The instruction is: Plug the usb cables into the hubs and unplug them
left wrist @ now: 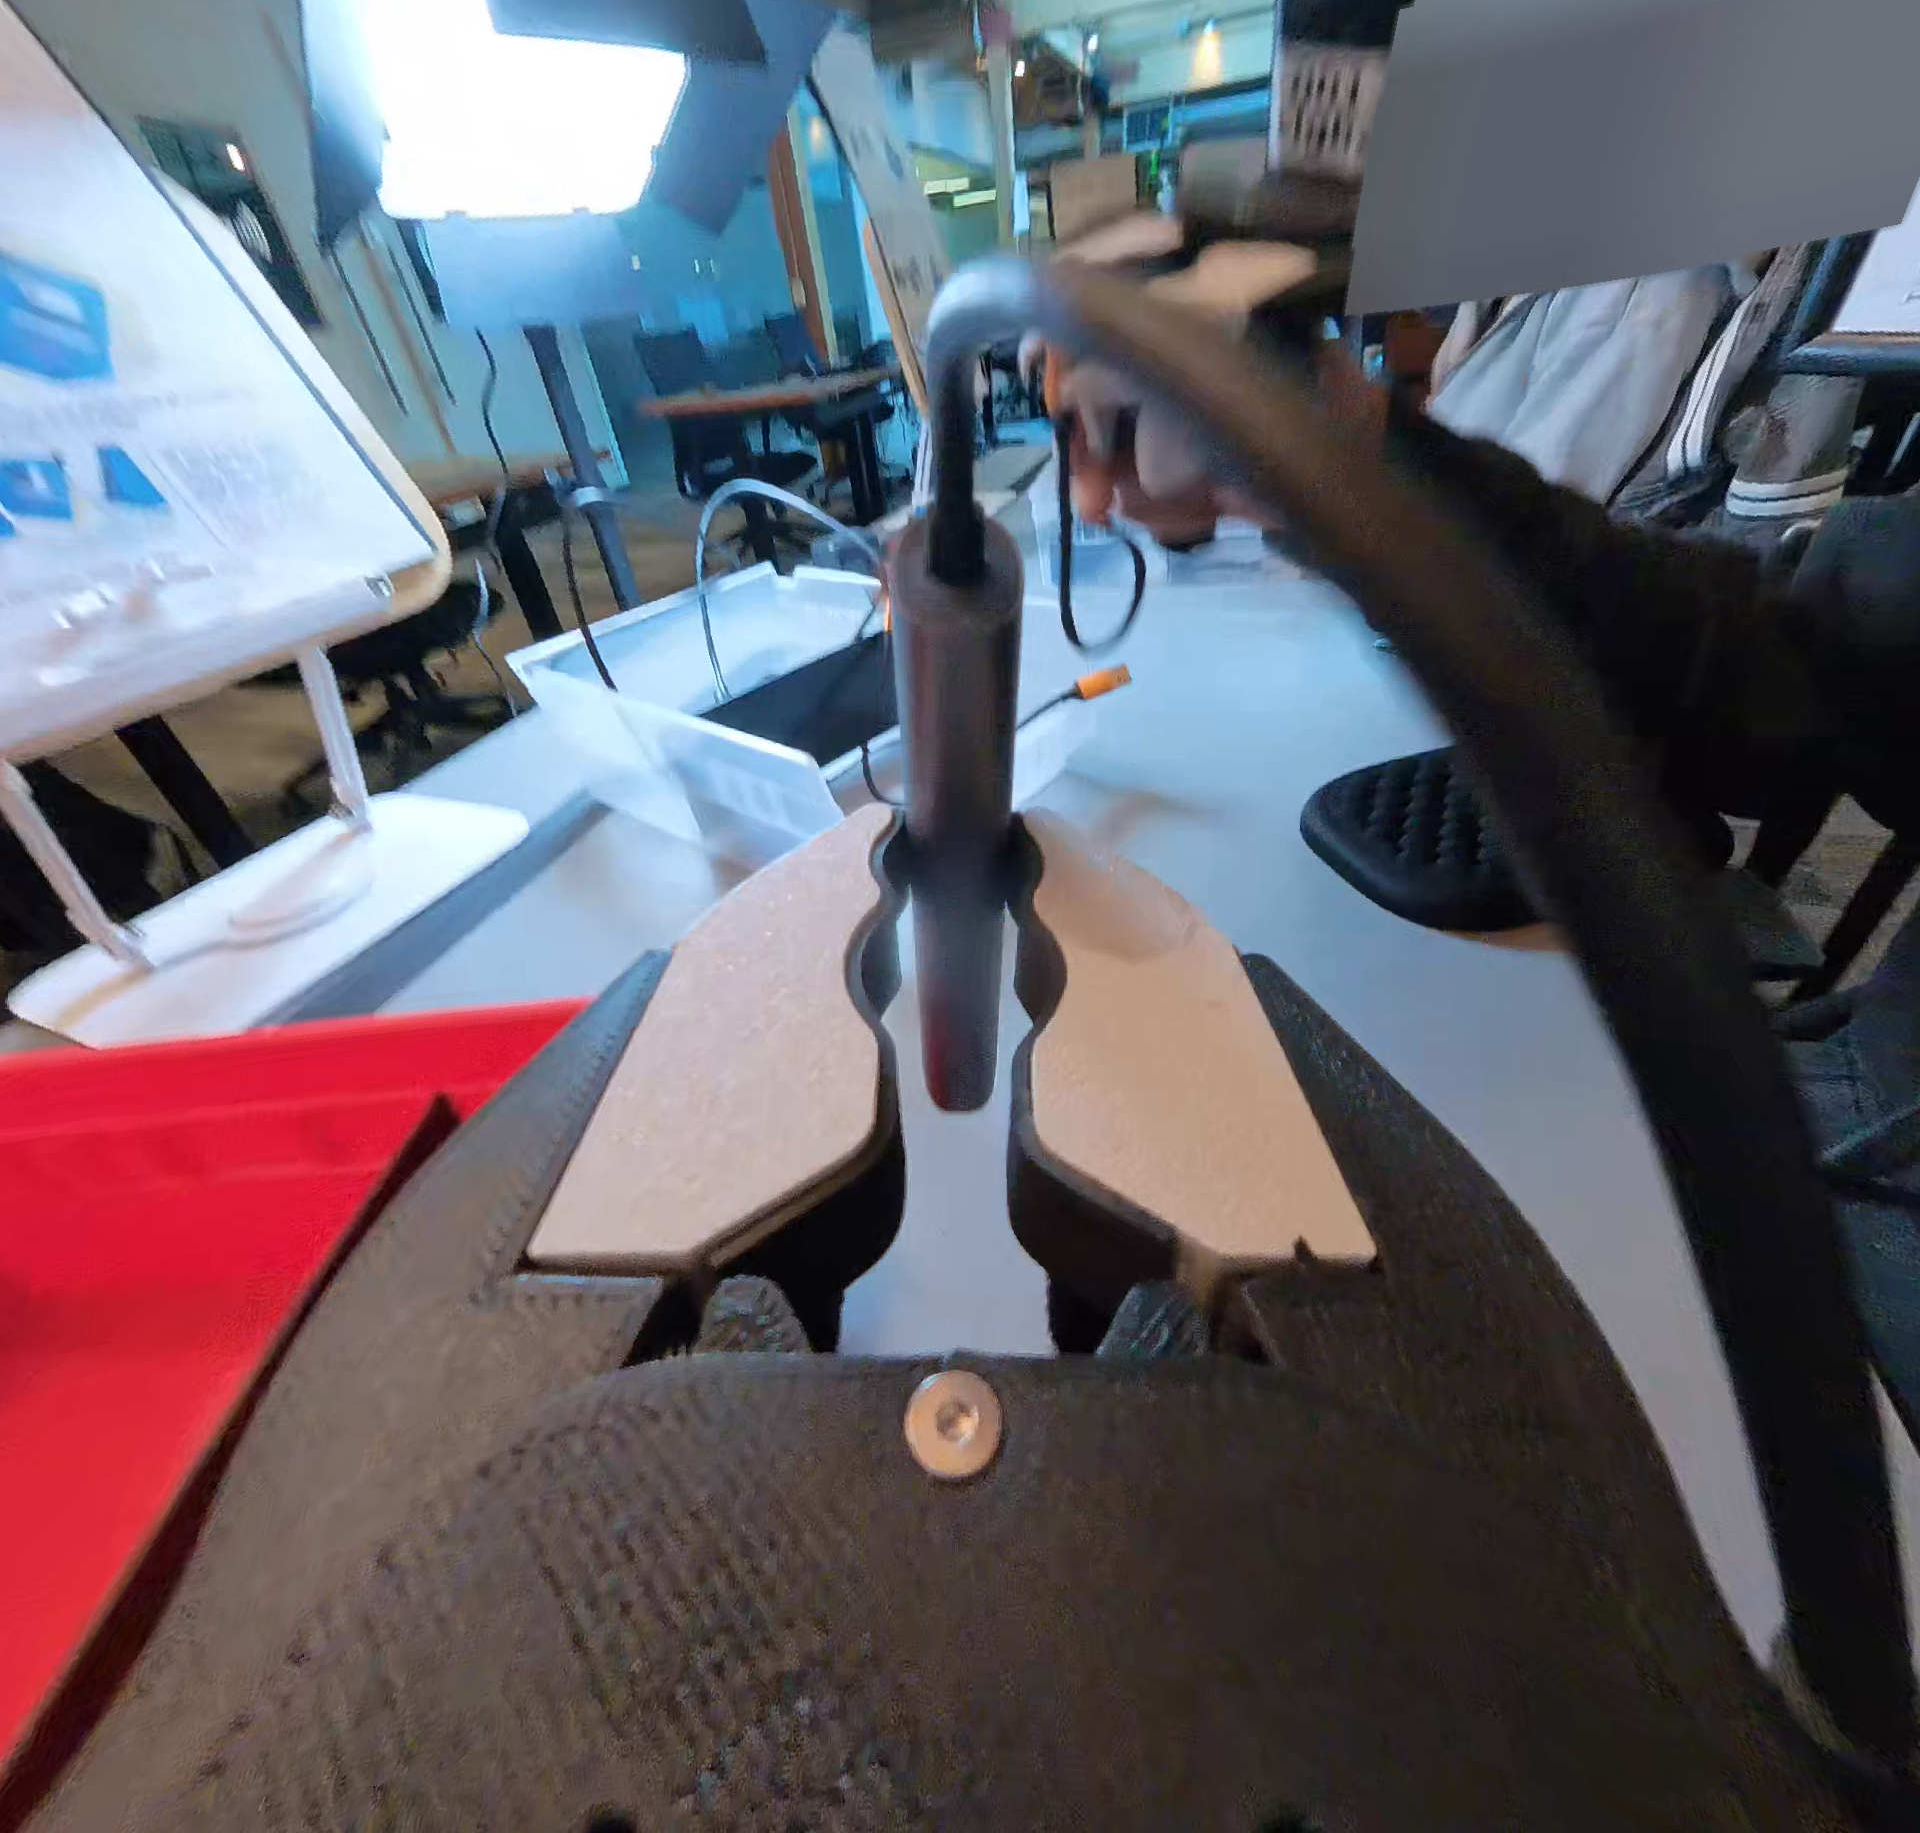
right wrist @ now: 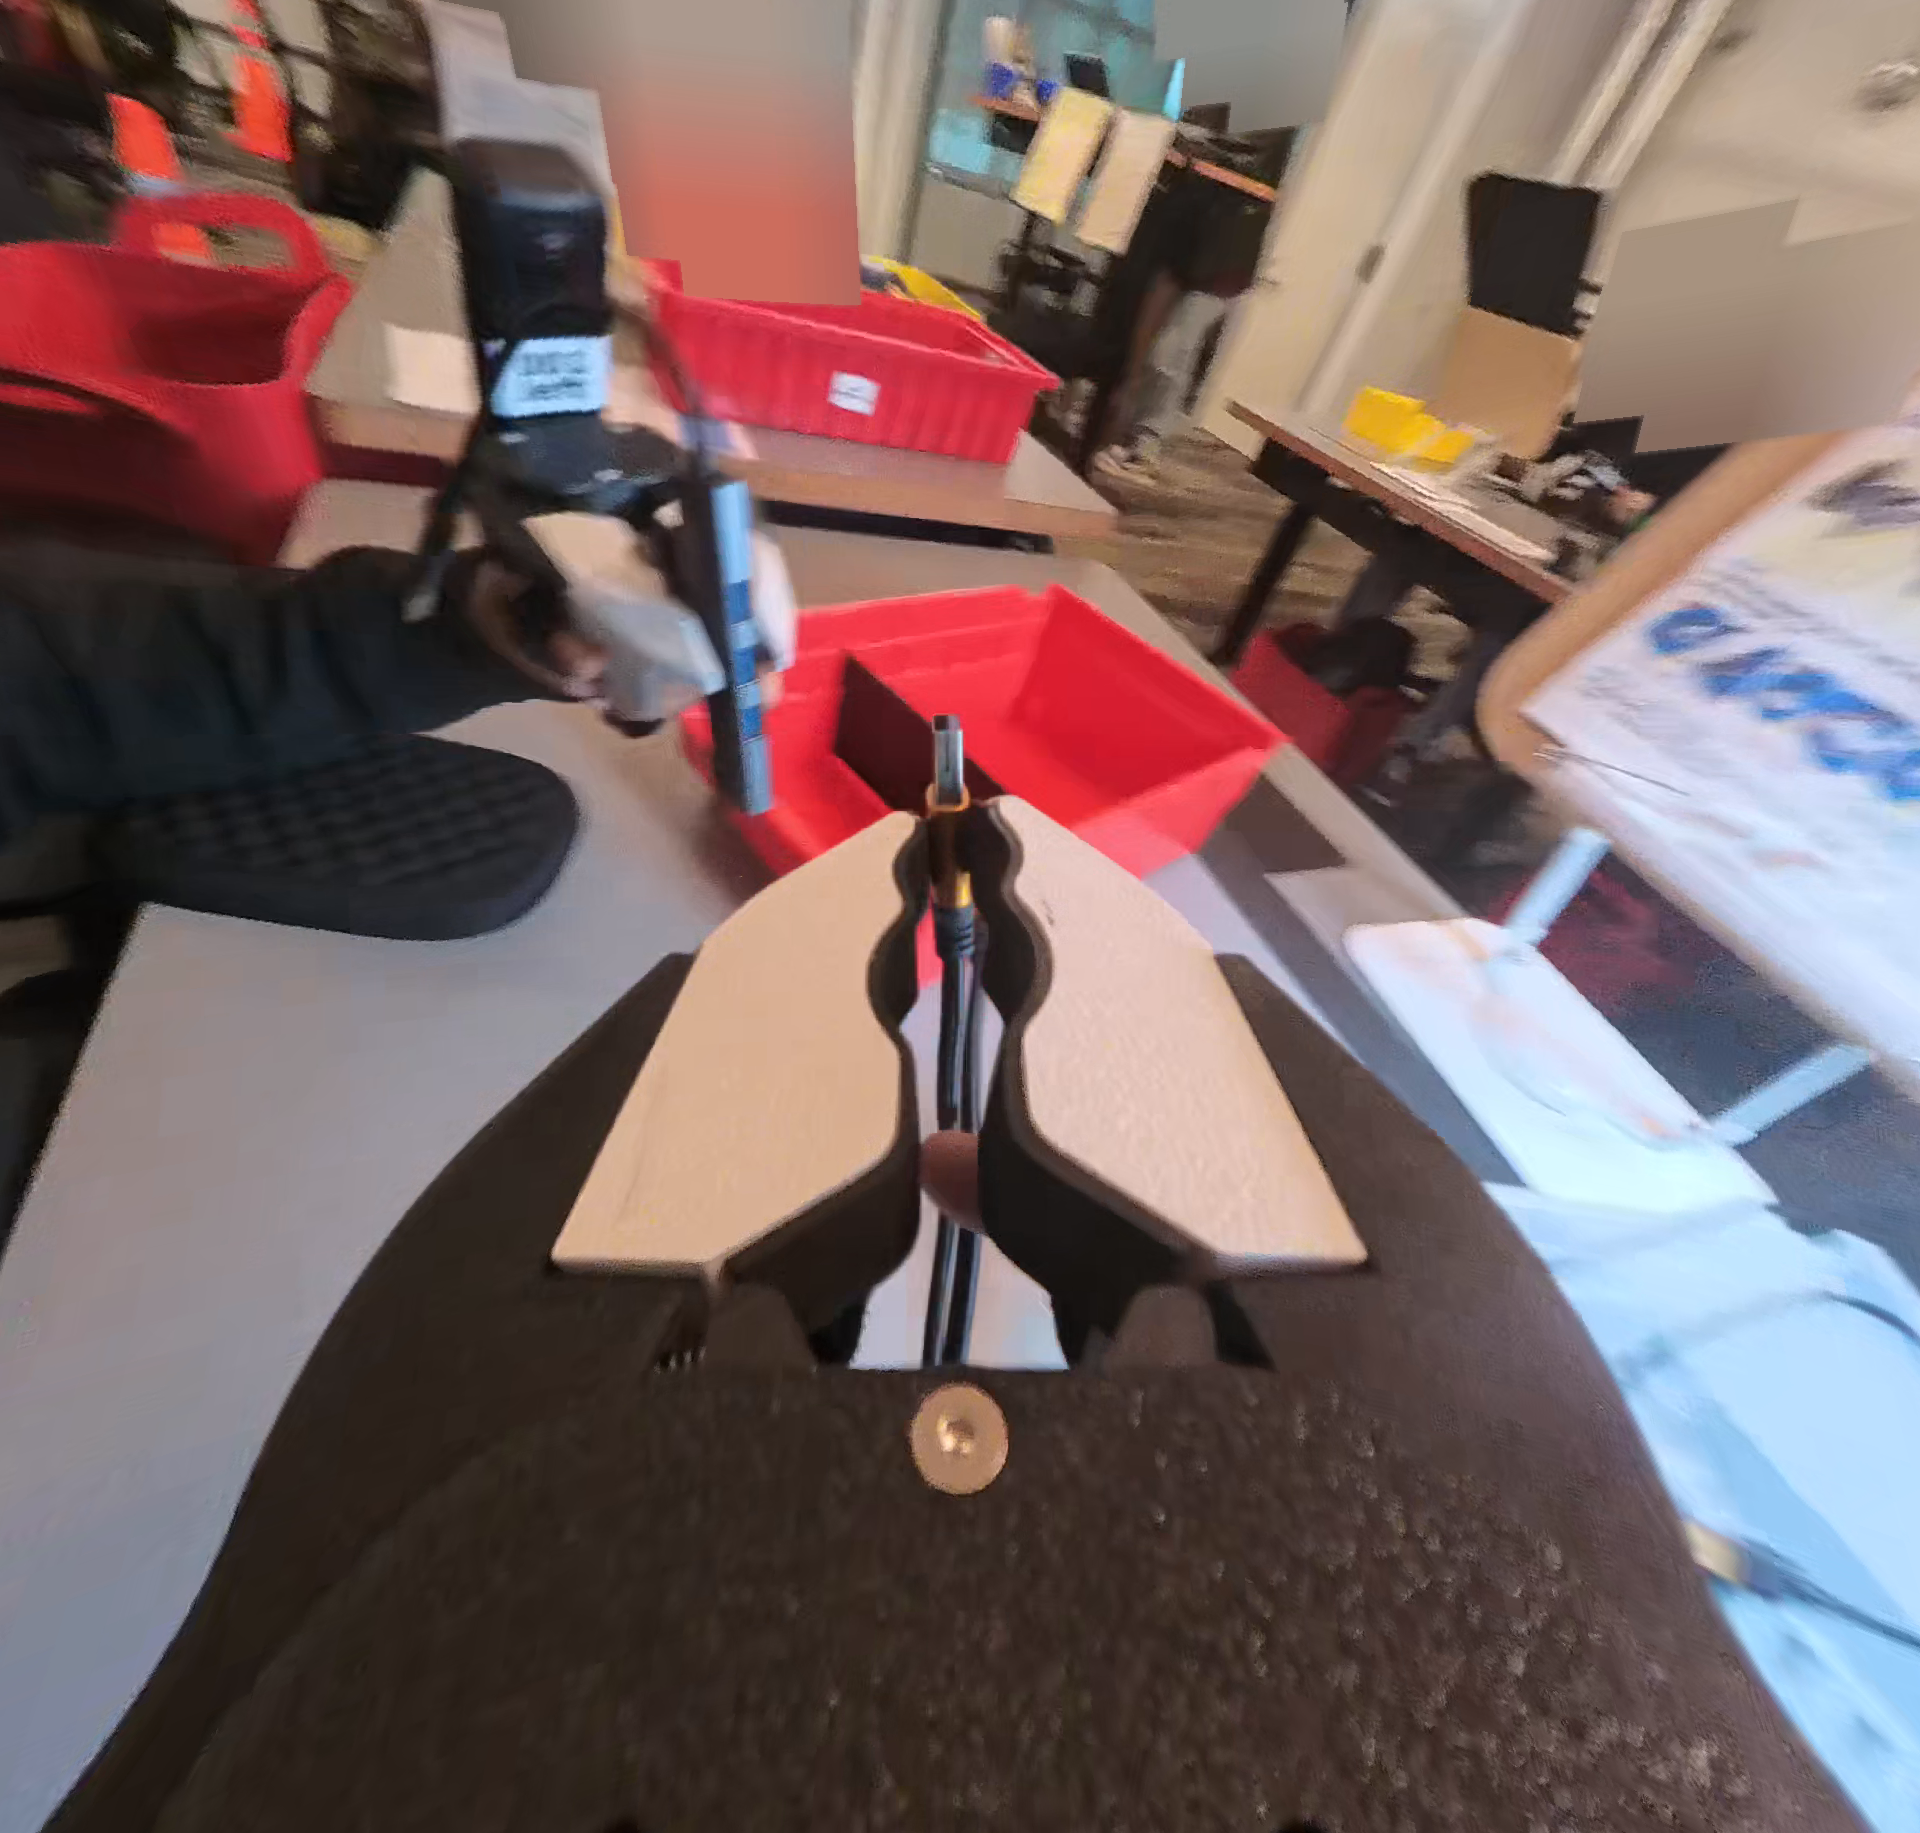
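Clamping: left gripper (left wrist: 956, 848) pinches one dark hub (left wrist: 956, 744) upright above the table (left wrist: 1226, 744); right gripper (right wrist: 951, 827) pinches one orange-collared usb cable (right wrist: 948, 853). Only the right view shows the red bin (right wrist: 1091, 703) beyond the plug.

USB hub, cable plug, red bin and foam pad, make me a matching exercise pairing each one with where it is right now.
Things:
1. USB hub
2. USB cable plug
3. red bin
4. black foam pad

Places:
A. lying flat on the table
B. clamped in the right gripper
C. clamped in the left gripper
D. on the table beyond the right gripper, divider inside

Pairs: 1-C, 2-B, 3-D, 4-A
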Motion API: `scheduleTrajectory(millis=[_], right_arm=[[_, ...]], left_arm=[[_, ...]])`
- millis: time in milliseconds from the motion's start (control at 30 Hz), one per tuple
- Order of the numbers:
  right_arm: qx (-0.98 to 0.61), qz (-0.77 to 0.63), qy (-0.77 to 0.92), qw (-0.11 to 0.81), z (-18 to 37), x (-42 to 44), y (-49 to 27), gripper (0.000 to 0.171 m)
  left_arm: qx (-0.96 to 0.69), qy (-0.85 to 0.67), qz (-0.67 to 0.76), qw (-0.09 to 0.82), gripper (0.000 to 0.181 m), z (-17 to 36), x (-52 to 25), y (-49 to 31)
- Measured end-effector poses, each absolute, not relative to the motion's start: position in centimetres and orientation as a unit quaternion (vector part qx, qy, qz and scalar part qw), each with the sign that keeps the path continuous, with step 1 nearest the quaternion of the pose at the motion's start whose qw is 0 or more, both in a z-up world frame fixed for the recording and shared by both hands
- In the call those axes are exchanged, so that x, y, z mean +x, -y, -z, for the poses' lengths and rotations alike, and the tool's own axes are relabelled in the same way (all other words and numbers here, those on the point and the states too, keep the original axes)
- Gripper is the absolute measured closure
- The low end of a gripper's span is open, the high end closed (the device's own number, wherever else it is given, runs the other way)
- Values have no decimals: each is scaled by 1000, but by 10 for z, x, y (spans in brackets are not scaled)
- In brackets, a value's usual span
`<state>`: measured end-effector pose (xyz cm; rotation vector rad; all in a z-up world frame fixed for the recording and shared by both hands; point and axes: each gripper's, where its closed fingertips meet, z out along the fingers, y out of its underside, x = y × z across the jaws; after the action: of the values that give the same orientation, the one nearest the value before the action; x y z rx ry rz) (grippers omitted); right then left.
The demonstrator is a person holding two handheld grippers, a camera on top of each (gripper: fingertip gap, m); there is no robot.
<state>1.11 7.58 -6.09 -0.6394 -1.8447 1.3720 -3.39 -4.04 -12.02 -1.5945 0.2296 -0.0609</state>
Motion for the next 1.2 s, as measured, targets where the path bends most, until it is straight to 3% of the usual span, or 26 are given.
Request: scheduleTrajectory(millis=[67,167,333,433,467,667,833,867,900,1033,1200], right_arm=[[-270,-490,732,389,51,2,-105,164],[-304,-438,773,343,71,-12,-138,164],[-410,-241,810,342,174,-52,-222,163],[-410,-208,819,344,197,-57,-226,124],[-402,-227,816,348,189,-58,-218,119],[-228,-424,843,242,143,-20,-80,123],[-134,-442,869,180,155,2,11,122],[-123,-427,876,190,163,-1,19,132],[-107,-412,883,196,168,-1,24,152],[-112,-416,877,210,140,-5,4,155],[-184,-381,869,257,103,-26,-73,155]], left_arm=[[-732,-100,41,673,164,136,-30,31],[-741,-109,45,661,164,147,-22,24],[-754,-116,43,645,164,159,-15,19],[-764,-107,50,634,164,167,-16,15],[-767,-106,55,630,164,170,-15,14],[-786,-107,65,605,164,186,-6,5],[-811,-121,48,570,164,202,2,0],[-817,-127,47,561,164,205,4,-1],[-823,-134,43,551,163,210,5,0],[-799,-70,71,593,143,189,-19,6],[-774,22,-18,633,146,164,-79,28]])
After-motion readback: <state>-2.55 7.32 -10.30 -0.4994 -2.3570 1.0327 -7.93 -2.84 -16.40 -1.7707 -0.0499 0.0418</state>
